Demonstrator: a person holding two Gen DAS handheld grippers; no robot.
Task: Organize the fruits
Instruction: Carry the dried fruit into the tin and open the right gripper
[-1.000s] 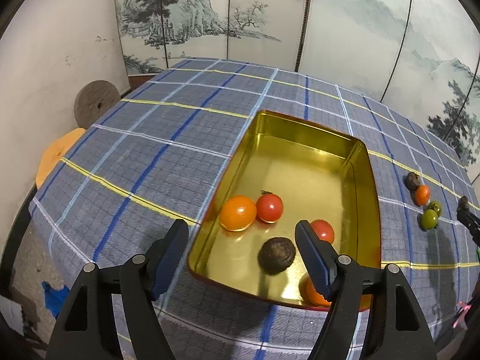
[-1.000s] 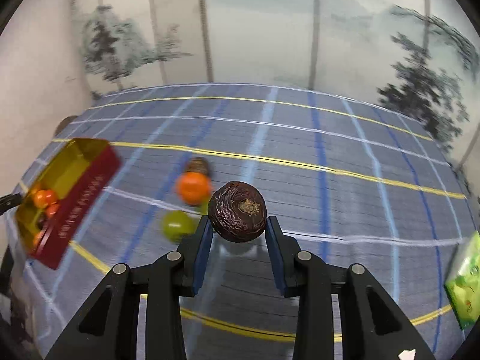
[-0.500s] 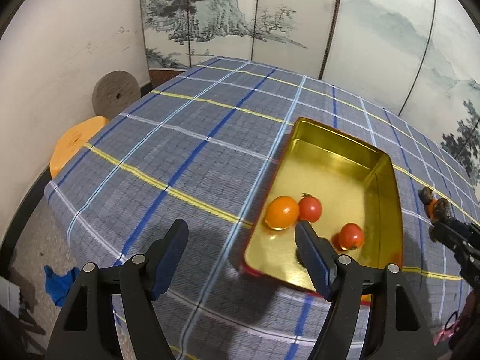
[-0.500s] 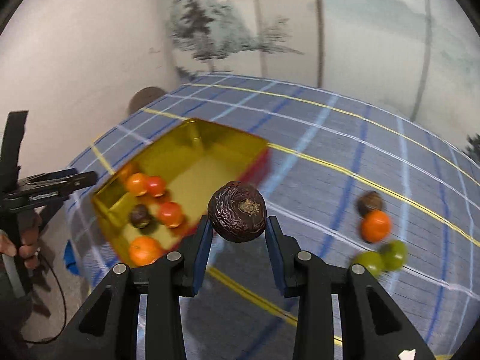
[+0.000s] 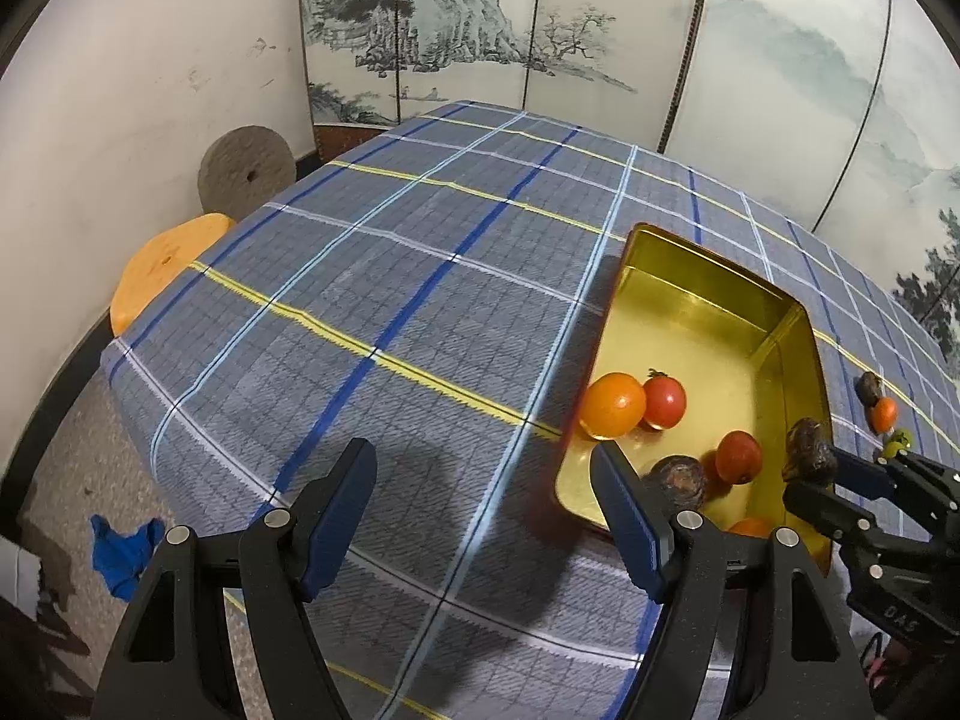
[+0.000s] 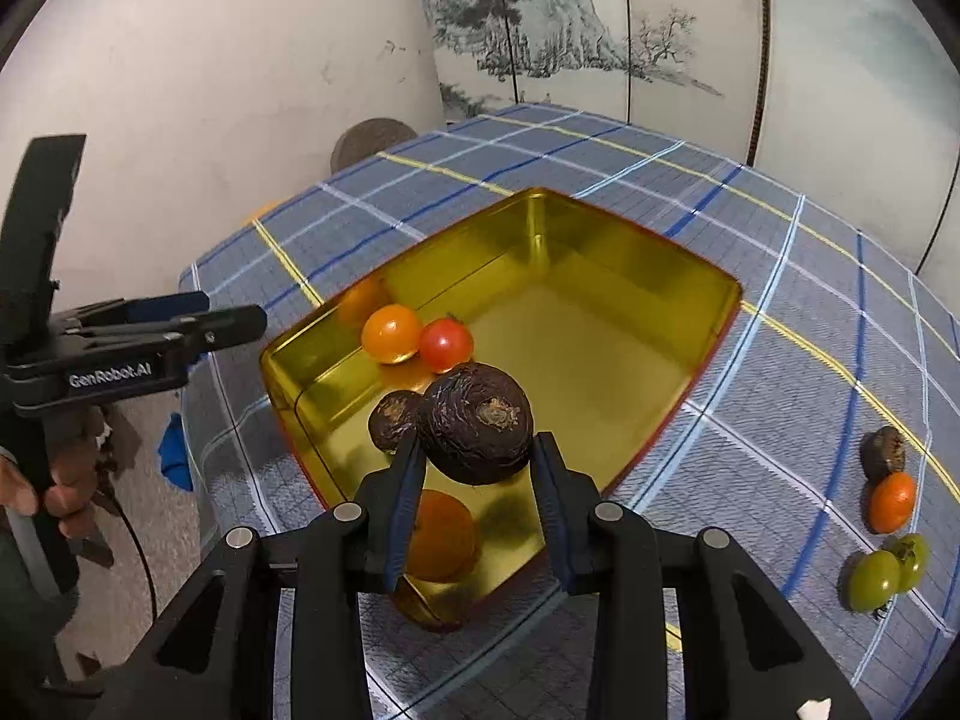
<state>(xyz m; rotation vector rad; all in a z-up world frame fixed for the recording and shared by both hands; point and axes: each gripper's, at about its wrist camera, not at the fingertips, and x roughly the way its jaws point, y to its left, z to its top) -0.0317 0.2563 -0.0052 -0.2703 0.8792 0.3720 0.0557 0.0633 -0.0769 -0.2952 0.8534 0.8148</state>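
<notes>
Right tongs (image 6: 474, 468) clamp a dark wrinkled fruit (image 6: 477, 423) above the gold tin (image 6: 630, 276); left tongs (image 5: 483, 504) gape wide, holding nothing, over the plaid-clothed surface (image 5: 372, 300). In the tin: orange and red fruits. Beyond, loose fruits (image 6: 888, 498) lie on the cloth. Behind: a painted folding screen (image 5: 480, 30), white wall, round stone (image 5: 246, 171).

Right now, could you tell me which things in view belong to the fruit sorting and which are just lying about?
Belongs to the job:
gold tin
dark fruit in the right gripper
loose fruits on the cloth: brown fruit, orange, green pair
left gripper, open

Lying about:
grey stone disc
orange stool
blue rag
</notes>
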